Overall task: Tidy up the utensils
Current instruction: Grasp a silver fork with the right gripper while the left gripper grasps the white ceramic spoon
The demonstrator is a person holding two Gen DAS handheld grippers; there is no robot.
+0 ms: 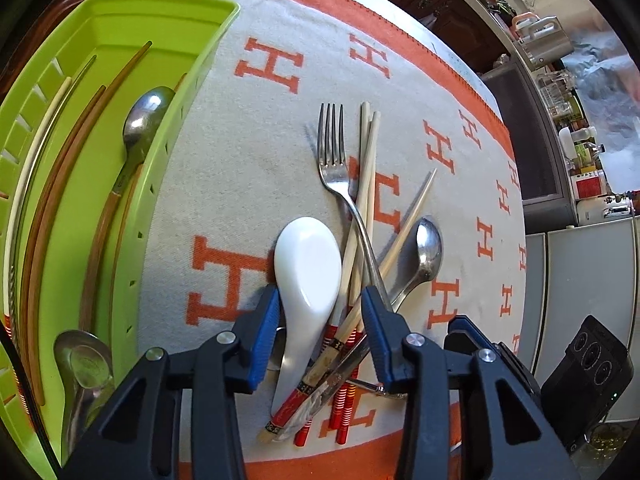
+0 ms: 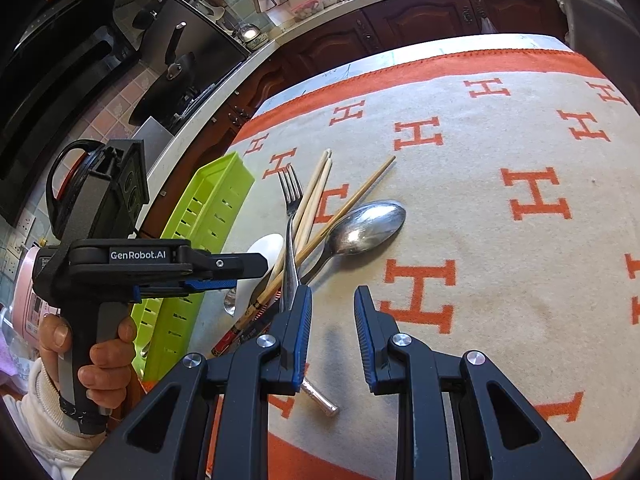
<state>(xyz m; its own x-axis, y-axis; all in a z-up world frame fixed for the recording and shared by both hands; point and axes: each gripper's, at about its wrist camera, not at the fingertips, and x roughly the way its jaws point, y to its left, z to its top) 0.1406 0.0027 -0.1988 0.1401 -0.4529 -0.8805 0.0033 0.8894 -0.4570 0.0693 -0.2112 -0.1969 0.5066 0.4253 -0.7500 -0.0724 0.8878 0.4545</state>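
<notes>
In the left wrist view, my left gripper (image 1: 320, 308) sits at bottom centre with its jaws wide apart, straddling the handle end of a pile of utensils on the blanket (image 1: 256, 168); the pads look clear of the pile, though I cannot tell for certain. The pile occupies the frame centre: a white spoon (image 1: 308, 268) lies at its left, a fork (image 1: 336, 168) points toward the top, pale chopsticks (image 1: 366, 184) cross beside and under the fork, and a metal spoon (image 1: 426, 254) lies at the right. Red patterned chopstick handles (image 1: 320, 384) fan out between the jaws. The green tray (image 1: 168, 152) fills the left of the frame and already contains a spoon (image 1: 144, 120), brown chopsticks and more spoons at its lower end. In the right wrist view, my right gripper (image 2: 332, 320) sits at bottom centre, jaws apart with nothing between them, over bare blanket just right of the pile.
</notes>
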